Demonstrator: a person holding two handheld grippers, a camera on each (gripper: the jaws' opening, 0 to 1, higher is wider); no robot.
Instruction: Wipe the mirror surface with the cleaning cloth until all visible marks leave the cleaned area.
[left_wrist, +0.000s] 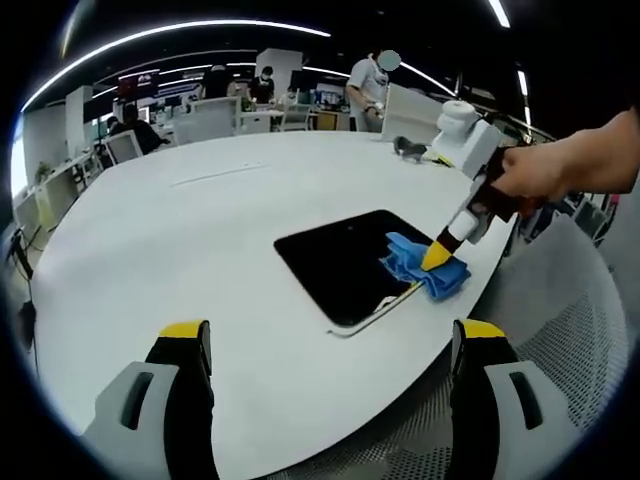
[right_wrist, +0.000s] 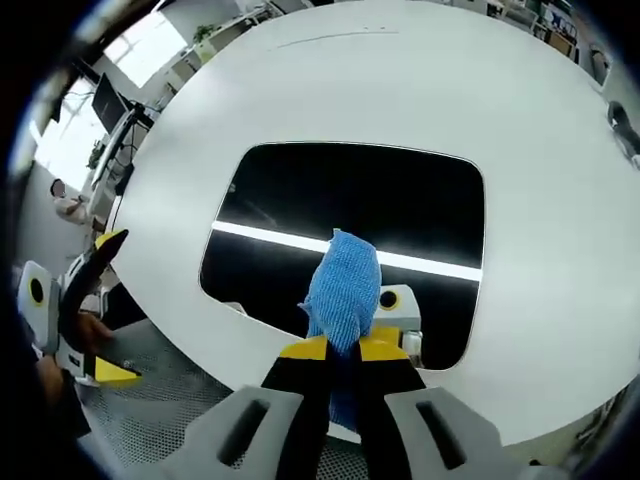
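Note:
A dark rectangular mirror (left_wrist: 340, 255) lies flat on the white table (left_wrist: 180, 230), near its front edge. Its glass (right_wrist: 350, 195) reflects a bright ceiling light strip. The blue cleaning cloth (right_wrist: 343, 285) rests on the near part of the mirror, and my right gripper (right_wrist: 345, 348) is shut on it. In the left gripper view the same cloth (left_wrist: 432, 275) lies at the mirror's right corner, with the right gripper (left_wrist: 440, 258) pressing down on it from a person's hand (left_wrist: 560, 165). My left gripper (left_wrist: 332, 335) hovers open over the table short of the mirror. It also appears at the left (right_wrist: 85, 290).
A small grey object (left_wrist: 408, 148) lies at the table's far right. Beyond the table stand desks, chairs and several people (left_wrist: 365, 85). Grey mesh flooring (left_wrist: 560, 330) lies past the table's rounded front edge.

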